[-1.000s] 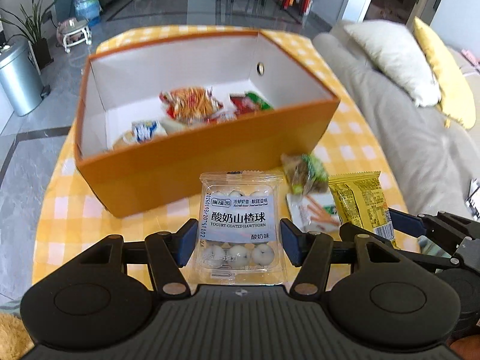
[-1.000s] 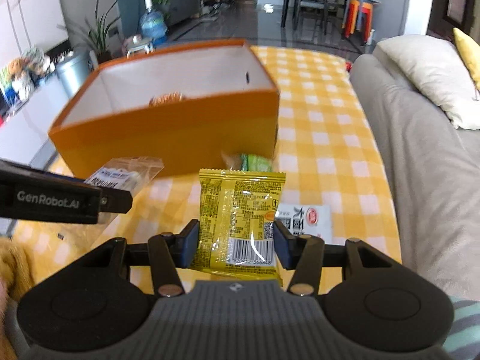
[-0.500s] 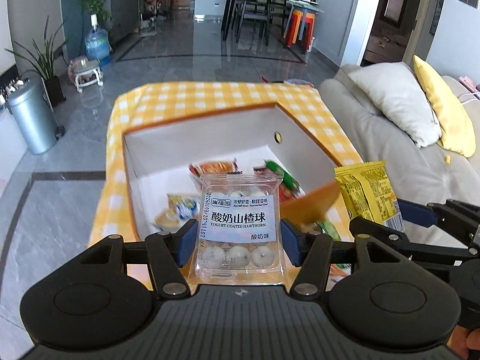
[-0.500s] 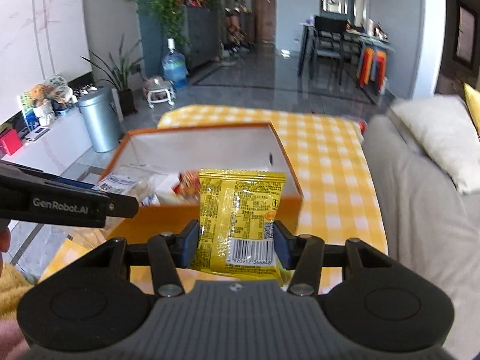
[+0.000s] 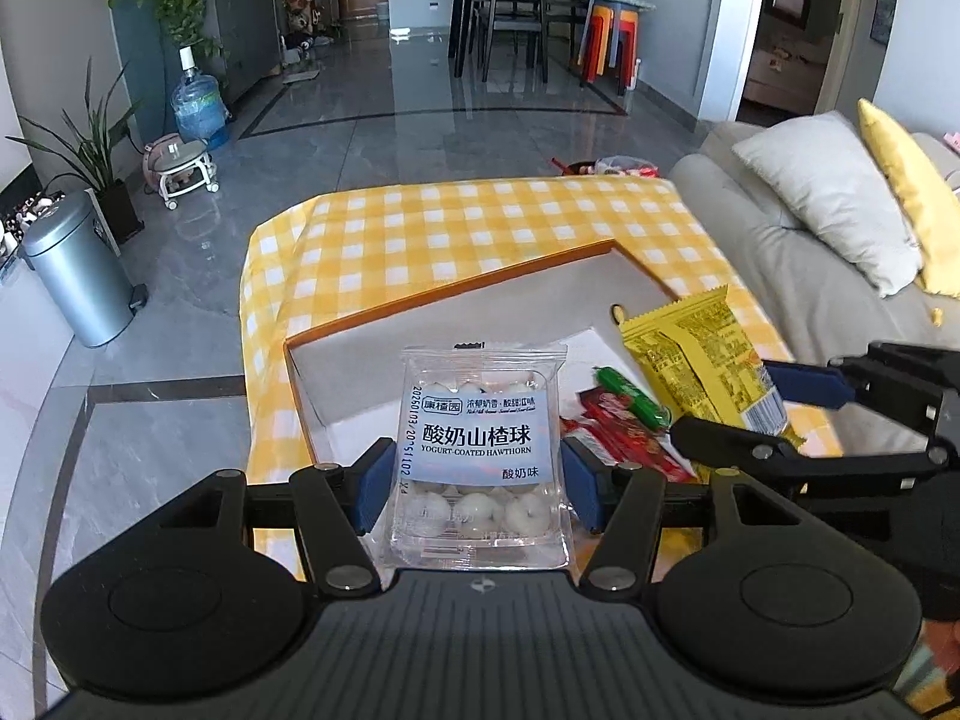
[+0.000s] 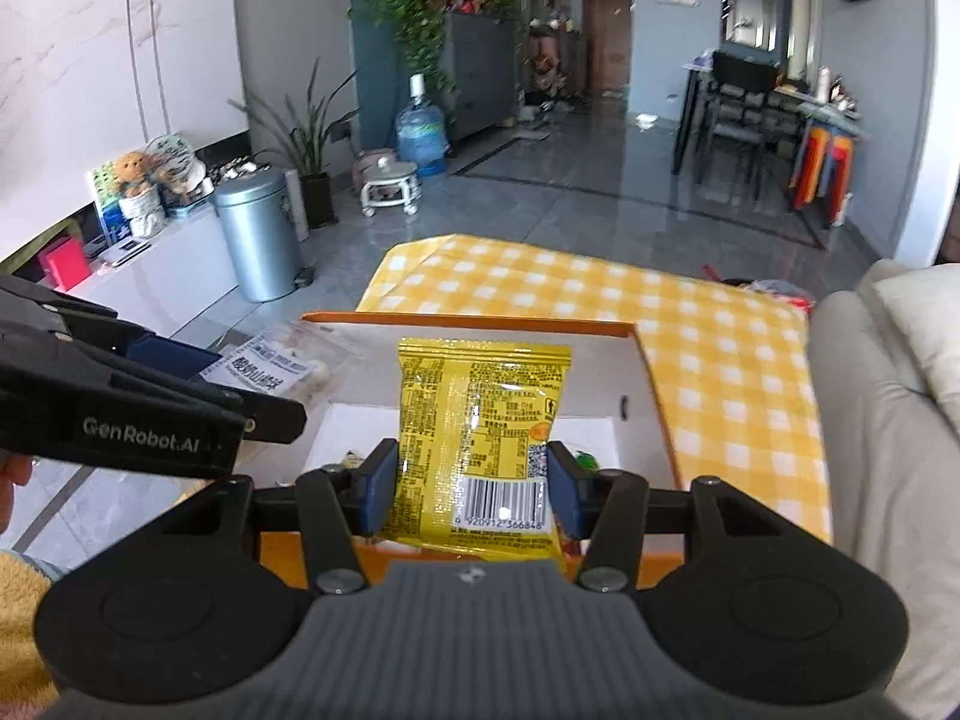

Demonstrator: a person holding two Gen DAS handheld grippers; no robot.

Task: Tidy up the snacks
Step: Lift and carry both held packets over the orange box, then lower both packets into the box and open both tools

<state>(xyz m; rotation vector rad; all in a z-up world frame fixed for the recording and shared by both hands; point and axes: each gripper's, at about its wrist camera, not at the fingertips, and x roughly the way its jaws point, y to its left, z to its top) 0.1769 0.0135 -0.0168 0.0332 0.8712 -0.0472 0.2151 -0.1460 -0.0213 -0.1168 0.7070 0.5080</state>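
Showing two grippers: left (image 5: 474, 495), right (image 6: 471, 495). One box (image 5: 456, 291), one hawthorn pack (image 5: 477, 450), one yellow packet (image 6: 483, 438), one bin (image 6: 258, 243), one water jug (image 5: 197, 101).

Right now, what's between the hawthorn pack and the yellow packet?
In the left wrist view, red and green snack wrappers in the orange box lie between hawthorn pack and yellow packet.

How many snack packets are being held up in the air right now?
2. The clear hawthorn ball pack is in the left gripper; the yellow packet is in the right gripper. Both are above the orange box.
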